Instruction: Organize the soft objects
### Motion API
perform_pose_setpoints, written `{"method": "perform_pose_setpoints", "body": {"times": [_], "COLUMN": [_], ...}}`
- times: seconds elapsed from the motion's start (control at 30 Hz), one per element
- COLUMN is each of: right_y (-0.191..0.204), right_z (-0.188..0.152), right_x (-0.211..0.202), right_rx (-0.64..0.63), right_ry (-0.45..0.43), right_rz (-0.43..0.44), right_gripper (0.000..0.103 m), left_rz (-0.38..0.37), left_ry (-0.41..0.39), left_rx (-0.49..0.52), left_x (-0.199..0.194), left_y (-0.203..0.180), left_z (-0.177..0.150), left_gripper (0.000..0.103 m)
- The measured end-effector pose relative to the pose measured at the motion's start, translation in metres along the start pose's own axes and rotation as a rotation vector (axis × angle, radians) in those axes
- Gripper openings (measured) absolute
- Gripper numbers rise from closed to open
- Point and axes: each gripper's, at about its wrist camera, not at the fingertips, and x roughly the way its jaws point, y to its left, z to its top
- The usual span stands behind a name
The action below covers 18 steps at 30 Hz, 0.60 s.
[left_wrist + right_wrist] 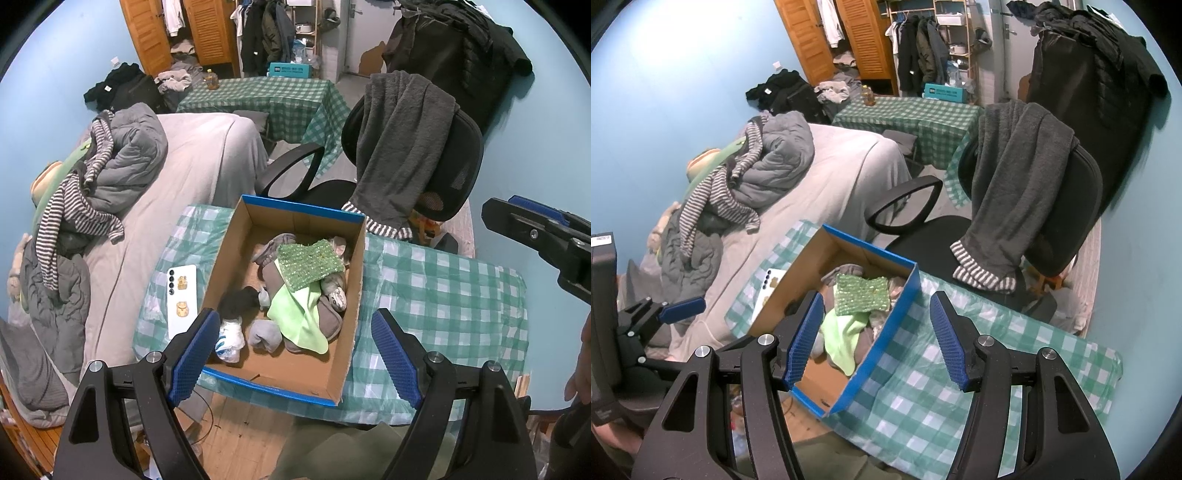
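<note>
Box: the open cardboard box (334, 384) sits on the checked tablecloth (443, 295), directly ahead of and below both of your grippers.
Contents: the soft things lie heaped toward the box's far right — a sparkly green mat (308, 264) on top, a lime cloth (299, 314) draped beneath it, rolled grey socks (264, 334) and a white bundle (231, 341) along the near left wall.
Left gripper: your left gripper (295, 354) hangs over the box's near end, jaws wide, nothing between the pads.
Right gripper: your right gripper (873, 334) is tilted down over the box's right wall, jaws standing well apart and empty.
Nearer hand: your left looks the closer to the pile, which lies straight ahead between its fingers; from your right, the pile lies ahead and to the left.
Long axis: the box runs away from you, near edge to far.
Outside the box: a phone (181, 295) lies just beside its left wall; whether any soft item remains loose on the table is hard to judge from these views.
</note>
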Motion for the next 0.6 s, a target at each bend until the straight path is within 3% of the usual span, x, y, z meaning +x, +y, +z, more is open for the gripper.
{"method": "perform_pose_setpoints", "body": {"times": [0.6], "right_y": [0.008], "right_z": [0.001], "right_x": [0.005], "right_rx": [-0.006], "right_ry": [0.008], "right_rz": [0.007], "right_gripper": [0.059], "left_rz": [0.012], "left_ry": [0.017], "left_rx": [-0.032], "left_x": [0.010], "left_y": [0.011], "left_z": [0.006], "left_gripper": [0.086]}}
